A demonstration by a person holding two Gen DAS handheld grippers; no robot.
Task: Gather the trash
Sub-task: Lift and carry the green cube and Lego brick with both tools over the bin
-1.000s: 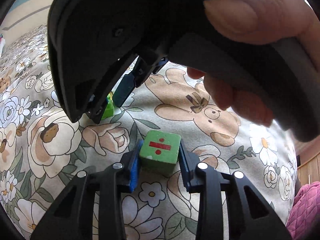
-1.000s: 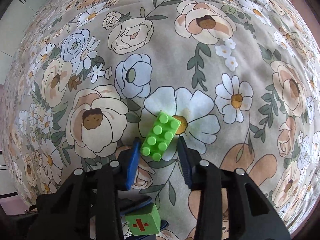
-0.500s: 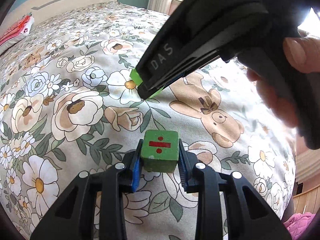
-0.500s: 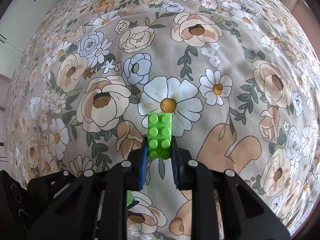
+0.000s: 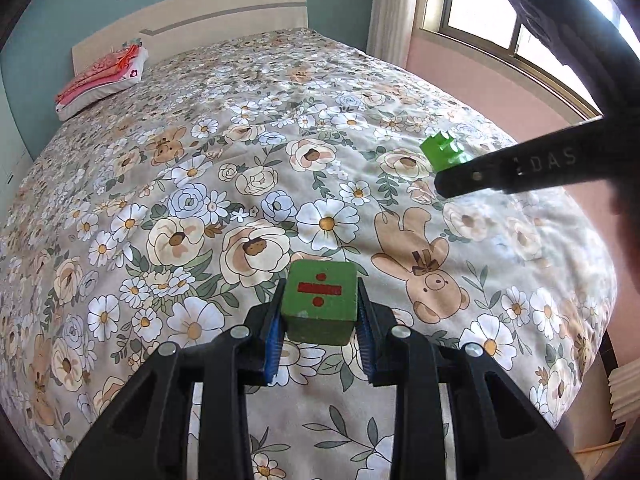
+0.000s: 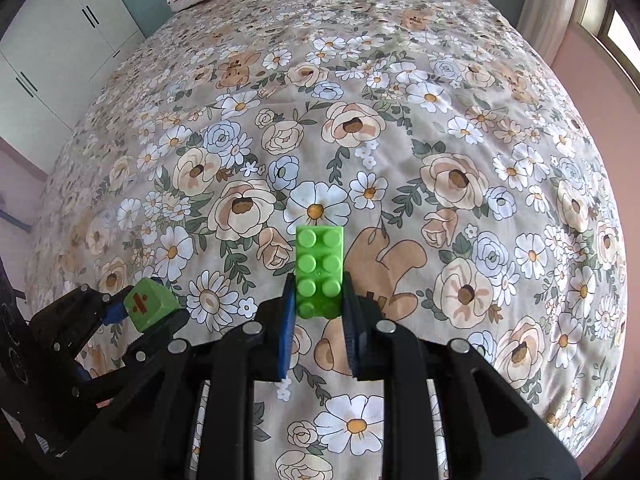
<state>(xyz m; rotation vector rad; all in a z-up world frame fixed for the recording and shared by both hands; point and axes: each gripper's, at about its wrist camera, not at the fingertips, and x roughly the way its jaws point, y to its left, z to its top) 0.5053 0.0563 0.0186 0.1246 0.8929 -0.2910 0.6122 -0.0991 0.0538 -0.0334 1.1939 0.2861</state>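
My left gripper is shut on a green wooden cube with a red division sign, held above the floral bedspread. My right gripper is shut on a bright green stud brick, also lifted above the bed. The brick shows in the left wrist view at the tip of the right gripper's finger, up at the right. The cube and left gripper show in the right wrist view at the lower left.
A folded pink-and-white pillow lies by the headboard. A window and a pink wall stand right of the bed. White wardrobe doors stand on the left in the right wrist view.
Both grippers have risen well above the bedspread with their objects. The right gripper closed on the stud brick and lifted it; the left holds the cube throughout.
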